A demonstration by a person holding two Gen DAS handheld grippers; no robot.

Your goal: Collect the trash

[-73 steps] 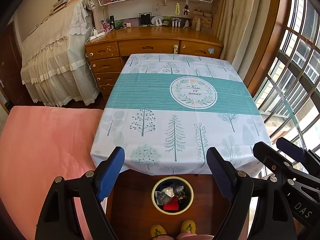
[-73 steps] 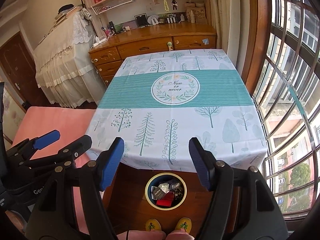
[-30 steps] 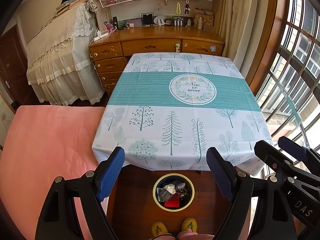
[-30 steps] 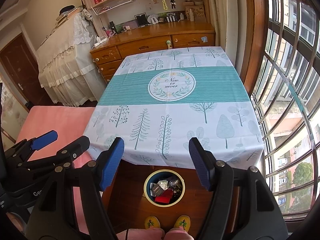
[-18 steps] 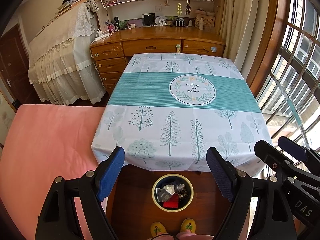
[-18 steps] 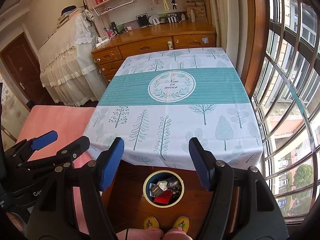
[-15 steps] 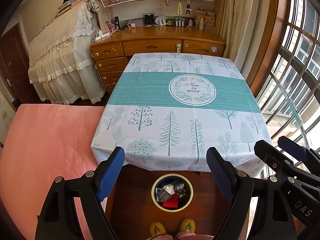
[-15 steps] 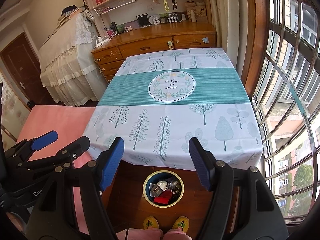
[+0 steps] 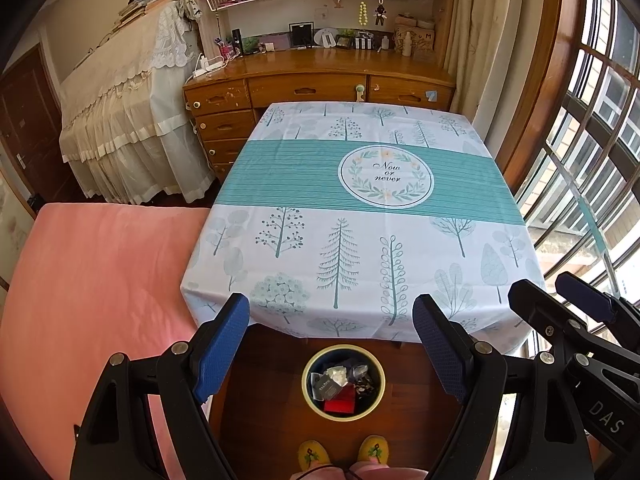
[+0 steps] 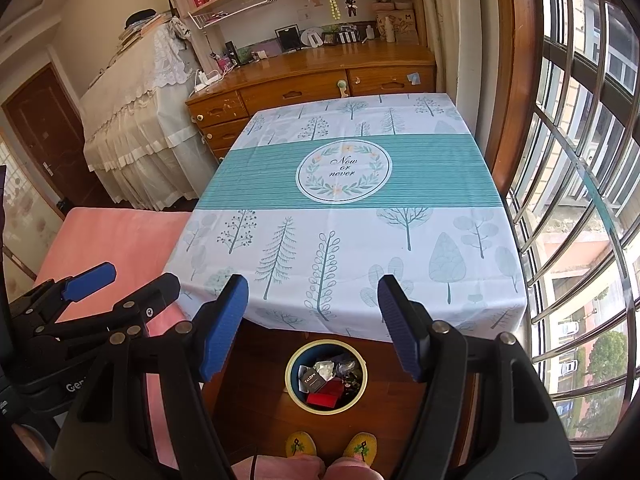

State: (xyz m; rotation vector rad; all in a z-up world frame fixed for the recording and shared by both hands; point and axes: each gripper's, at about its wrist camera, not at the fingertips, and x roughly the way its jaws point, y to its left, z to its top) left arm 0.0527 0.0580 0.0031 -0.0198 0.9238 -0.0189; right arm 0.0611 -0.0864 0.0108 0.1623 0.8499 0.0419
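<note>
Left wrist view shows the left claw [image 9: 332,340] with its two blue-padded black fingers [image 9: 220,346] standing wide apart, and nothing is between them. It hangs above the near edge of the bench [image 9: 280,280], which is covered by a white cloth printed with pale trees and a teal striped band. The cloth surface carries no loose objects. On the dark wooden floor [image 9: 260,392], just in front of the bench edge, stands the round bin with a yellow rim and dark blue inside [image 9: 310,394]. Inside it lies the trash [image 9: 340,388]: a red box, a grey packet, crumpled white paper and some dark pieces. Below the bin two yellow slippers [image 9: 314,454] of the person are seen. At the right side the right claw [image 9: 560,296] appears in part.

In the right wrist view the right claw [image 10: 314,320] is also apart and empty, above the same bin [image 10: 294,386]. A pink bed cover [image 10: 120,240] lies to the left, touching the bench side. A wooden desk with drawers [image 10: 304,88] stands behind the bench.
</note>
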